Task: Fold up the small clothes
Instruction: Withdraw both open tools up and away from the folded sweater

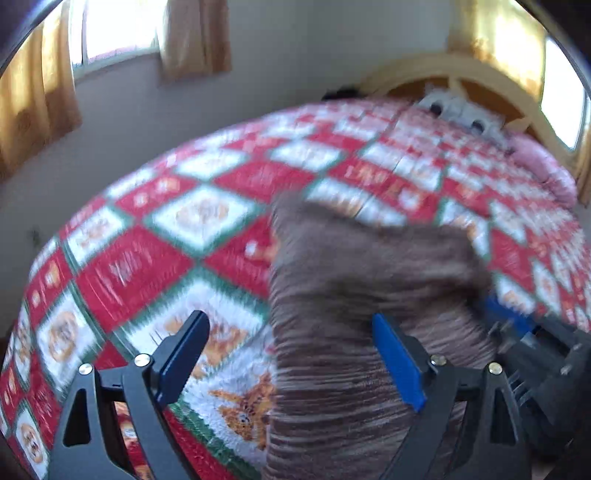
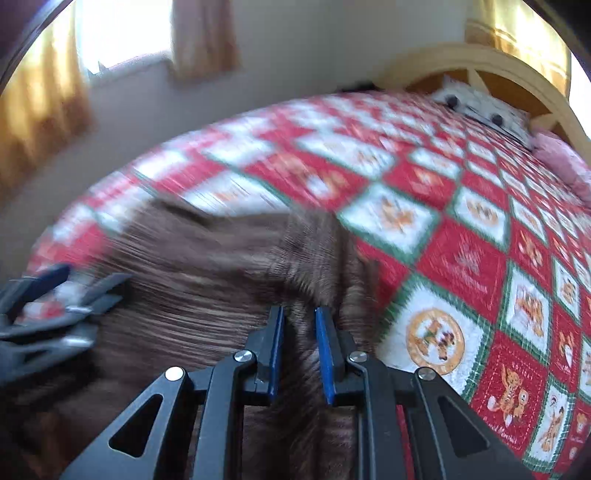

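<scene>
Two grippers work over a bed covered with a red, white and green quilt. We see much free quilt to the right of the brown garment and beyond it, up to the pillows and the wooden headboard. On the far side the bed edge meets a pale wall with curtained windows.

The brown garment lies on the near part of the quilt, bunched and partly lifted, and both views are blurred.

Our left gripper has its fingers spread wide. The garment's left edge runs up between them and passes in front of the blue pad, but we cannot tell whether it touches the cloth; the dark pad stands clearly apart from it. Our right gripper has its fingers nearly together, clenched on a fold of the brown garment that stands between the two pads.
</scene>
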`<state>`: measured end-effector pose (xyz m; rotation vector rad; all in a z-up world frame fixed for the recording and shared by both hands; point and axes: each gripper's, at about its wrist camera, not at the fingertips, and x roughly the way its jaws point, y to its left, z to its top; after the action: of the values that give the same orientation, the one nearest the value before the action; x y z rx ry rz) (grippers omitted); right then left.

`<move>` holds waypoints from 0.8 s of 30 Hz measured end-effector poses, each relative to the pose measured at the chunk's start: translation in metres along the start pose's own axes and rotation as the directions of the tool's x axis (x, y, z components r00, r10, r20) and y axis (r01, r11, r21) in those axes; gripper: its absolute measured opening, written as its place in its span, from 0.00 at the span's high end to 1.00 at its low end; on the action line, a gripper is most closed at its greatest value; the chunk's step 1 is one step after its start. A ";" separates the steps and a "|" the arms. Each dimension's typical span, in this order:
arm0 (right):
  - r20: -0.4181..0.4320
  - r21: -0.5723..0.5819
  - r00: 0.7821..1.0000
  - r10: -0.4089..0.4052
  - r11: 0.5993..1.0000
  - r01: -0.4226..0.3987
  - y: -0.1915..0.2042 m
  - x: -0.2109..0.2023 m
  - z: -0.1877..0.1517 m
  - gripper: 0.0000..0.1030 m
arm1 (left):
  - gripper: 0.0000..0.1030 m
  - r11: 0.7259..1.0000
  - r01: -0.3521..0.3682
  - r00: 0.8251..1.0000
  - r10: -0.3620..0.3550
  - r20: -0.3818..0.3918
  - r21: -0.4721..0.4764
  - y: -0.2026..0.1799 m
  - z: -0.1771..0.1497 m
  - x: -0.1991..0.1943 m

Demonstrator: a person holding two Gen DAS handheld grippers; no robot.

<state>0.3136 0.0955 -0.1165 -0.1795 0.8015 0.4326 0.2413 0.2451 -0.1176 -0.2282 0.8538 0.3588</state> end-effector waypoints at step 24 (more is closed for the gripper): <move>0.098 0.072 0.993 -0.063 0.996 0.056 0.029 -0.121 -0.086 0.44 | 0.00 0.992 -0.073 0.997 0.069 0.043 0.101 0.015 -0.073 -0.086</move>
<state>0.1702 0.0574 -0.0877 -0.1163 0.7097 0.3545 0.1331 0.2154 -0.0982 -0.0947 0.8406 0.3837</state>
